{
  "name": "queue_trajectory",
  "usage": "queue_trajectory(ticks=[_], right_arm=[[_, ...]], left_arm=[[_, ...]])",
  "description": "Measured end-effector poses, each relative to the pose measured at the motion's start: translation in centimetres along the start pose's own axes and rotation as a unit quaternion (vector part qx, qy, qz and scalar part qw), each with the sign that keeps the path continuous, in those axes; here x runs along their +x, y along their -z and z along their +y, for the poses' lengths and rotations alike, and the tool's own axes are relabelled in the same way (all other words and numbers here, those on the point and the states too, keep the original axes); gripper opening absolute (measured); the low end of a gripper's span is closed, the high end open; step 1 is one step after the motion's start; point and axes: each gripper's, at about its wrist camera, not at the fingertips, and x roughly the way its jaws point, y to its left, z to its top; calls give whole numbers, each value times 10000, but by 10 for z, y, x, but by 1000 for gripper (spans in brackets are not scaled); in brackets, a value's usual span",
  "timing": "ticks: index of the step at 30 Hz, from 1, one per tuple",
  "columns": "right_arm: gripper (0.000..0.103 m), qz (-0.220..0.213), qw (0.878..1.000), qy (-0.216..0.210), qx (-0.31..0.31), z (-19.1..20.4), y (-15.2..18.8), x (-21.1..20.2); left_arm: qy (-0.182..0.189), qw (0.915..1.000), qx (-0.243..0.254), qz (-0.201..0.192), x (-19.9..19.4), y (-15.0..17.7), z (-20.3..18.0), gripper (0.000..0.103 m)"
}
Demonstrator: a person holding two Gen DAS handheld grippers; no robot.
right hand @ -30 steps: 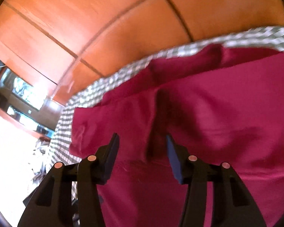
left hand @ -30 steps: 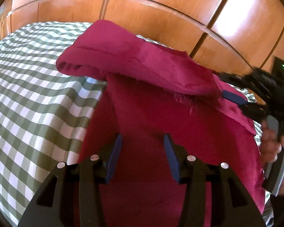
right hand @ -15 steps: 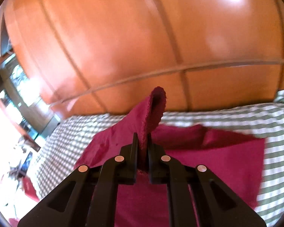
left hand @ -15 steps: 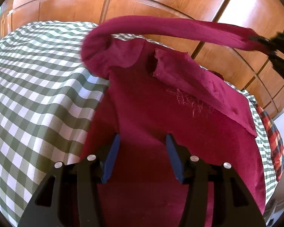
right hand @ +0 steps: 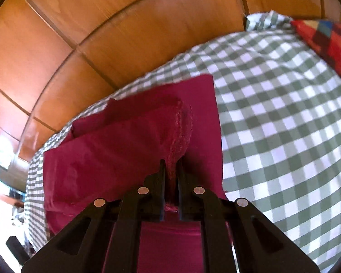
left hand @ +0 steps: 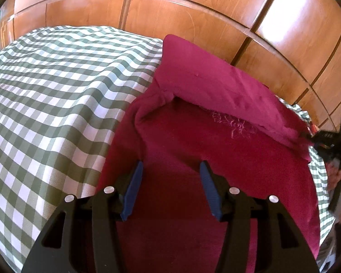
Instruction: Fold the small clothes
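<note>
A dark red garment [left hand: 216, 141] lies on the green-and-white checked cloth [left hand: 56, 91]. Its far part is folded over toward me as a flap [left hand: 222, 91]. My left gripper [left hand: 170, 170] is open, low over the near part of the garment, holding nothing. My right gripper [right hand: 171, 166] is shut on a stitched edge of the same garment [right hand: 116, 150] and shows at the right edge of the left wrist view [left hand: 316, 136], at the end of the flap.
Orange wooden panelling [left hand: 193, 18] rises right behind the covered surface. A red multicoloured checked fabric [right hand: 325, 41] lies at the far right. The checked cloth stretches out to the left of the garment and to the right of it in the right wrist view [right hand: 284, 125].
My right gripper closed on the garment's edge, lifted it high, then carried it down to the right, so the flap now lies folded over the garment. My left gripper stayed open in place.
</note>
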Motion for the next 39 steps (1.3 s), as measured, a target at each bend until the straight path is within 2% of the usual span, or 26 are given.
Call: queue_trajectory(ticks=[4,10,11,12,14,15,18,21,24,28,31,33,35,39], right_arm=[[7,-35,10000,-77,11,0,2,-5],[7,-113,9988,-28,-481,14,2,-26],[11,-103,9981,122,-592,17,3,-27],[24,-151,9967,383,-706,21,2,-29],[41,-435,9927,788,-800,23,1,-37],[41,-588,9919,804,-792,26,0,-42],[41,-796,9910,391,-1000,45,-2,-52],[41,-650,9892,236,-1292,67,0,-37],[41,-443,9900,330,-1297,71,2,-12],[41,-151,9901,651,-1235,51,21,20],[41,-658,9865,435,-1433,40,43,20],[41,-704,9862,452,-1428,40,43,20],[42,-739,9849,520,-1476,41,44,22],[42,-770,9858,437,-1425,39,43,22]], left_arm=[[143,9998,-22,-166,-15,-12,-3,53],[220,9977,217,-597,-24,-53,-20,59],[221,9976,253,-604,-20,-60,-22,60],[220,9977,283,-583,-14,-68,-25,60],[223,9978,337,-534,-2,-80,-29,60],[203,9978,385,-508,5,-85,-32,59],[181,9972,542,-490,15,-93,-42,59],[161,9966,664,-451,26,-101,-52,59],[90,9964,750,-375,41,-110,-57,60],[-72,9971,720,-215,66,-117,-54,60],[-127,9977,645,134,94,-110,-42,60],[-151,9962,850,-64,97,-102,-43,61],[-207,9957,899,-96,96,-99,-46,61],[-84,9980,602,-145,77,-107,-47,59]])
